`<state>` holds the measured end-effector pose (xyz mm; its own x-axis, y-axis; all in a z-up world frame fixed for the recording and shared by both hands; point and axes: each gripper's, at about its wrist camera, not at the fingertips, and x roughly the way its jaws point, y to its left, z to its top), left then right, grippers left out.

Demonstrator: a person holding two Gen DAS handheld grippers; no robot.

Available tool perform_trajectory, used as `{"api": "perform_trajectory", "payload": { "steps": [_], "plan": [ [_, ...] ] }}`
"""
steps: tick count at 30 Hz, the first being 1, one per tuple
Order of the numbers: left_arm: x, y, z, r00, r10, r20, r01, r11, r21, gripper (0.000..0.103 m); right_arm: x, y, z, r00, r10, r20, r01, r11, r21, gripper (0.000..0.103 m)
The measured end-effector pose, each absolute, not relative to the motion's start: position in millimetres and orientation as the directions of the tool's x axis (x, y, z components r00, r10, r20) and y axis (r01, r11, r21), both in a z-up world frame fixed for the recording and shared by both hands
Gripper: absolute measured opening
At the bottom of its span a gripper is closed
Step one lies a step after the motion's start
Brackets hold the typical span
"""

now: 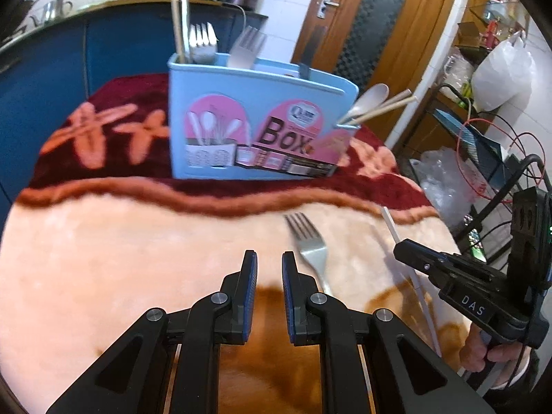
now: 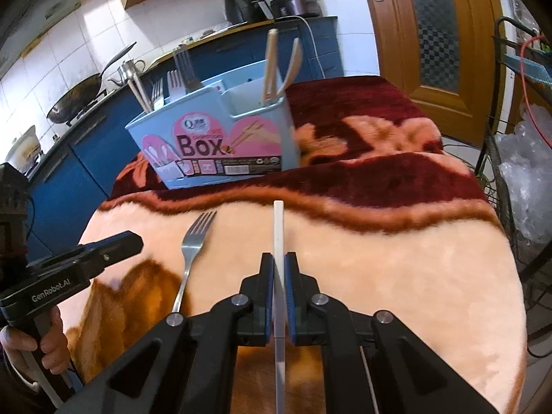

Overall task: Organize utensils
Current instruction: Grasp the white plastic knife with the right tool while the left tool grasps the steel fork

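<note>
Two grippers work over a plush blanket (image 2: 396, 269), peach in front with a maroon flowered band behind. Nearest, in the right wrist view, the right gripper (image 2: 278, 269) has its jaws clamped on a thin white chopstick (image 2: 278, 227); the stick runs straight out toward 12 o'clock past the blue pads and back toward 6 o'clock under the gripper body. Whether its far tip touches the blanket cannot be told.

Left gripper (image 1: 269, 265): jaws apart with a narrow gap, nothing between them, hovering over the peach area. Just to its 1 o'clock lies a steel fork (image 1: 310, 245), four tines pointing away toward 11 o'clock, handle running back under the right-hand finger; matte grey, flat on the blanket. In the right wrist view the same fork sits at 10 o'clock of the chopstick, well apart from it.

Farther, at 12 o'clock, a pale blue utensil box (image 1: 255, 120) stands upright on the maroon band, pink label reading "Box". Forks (image 1: 203, 43) and wooden chopsticks stand in its left compartment; a pale spoon (image 1: 369, 98) and wooden chopsticks lean out of the right end compartment.

Beyond: blue kitchen cabinets (image 2: 69, 172), wooden door (image 2: 431, 41).
</note>
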<state>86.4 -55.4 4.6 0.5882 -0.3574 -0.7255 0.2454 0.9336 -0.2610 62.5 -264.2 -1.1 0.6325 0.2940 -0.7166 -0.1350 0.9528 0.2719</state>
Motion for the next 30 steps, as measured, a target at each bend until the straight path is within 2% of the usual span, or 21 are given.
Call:
{"api": "perform_trajectory", "payload": {
  "steps": [16,30],
  "plan": [
    [116.4,-82.9,-16.3,0.442,-0.478,-0.759,0.264,0.878,-0.399,0.016,61.3,-286.5,-5.4,0.647,0.298,-0.702,-0.109,0.947,0.301,0.008],
    [138.5,-91.6,-22.9,0.362,-0.563,-0.743,0.292,0.825,-0.484,0.014,67.8,-290.3,-15.8,0.622,0.298,-0.724,-0.097,0.947,0.307,0.009]
  ]
}}
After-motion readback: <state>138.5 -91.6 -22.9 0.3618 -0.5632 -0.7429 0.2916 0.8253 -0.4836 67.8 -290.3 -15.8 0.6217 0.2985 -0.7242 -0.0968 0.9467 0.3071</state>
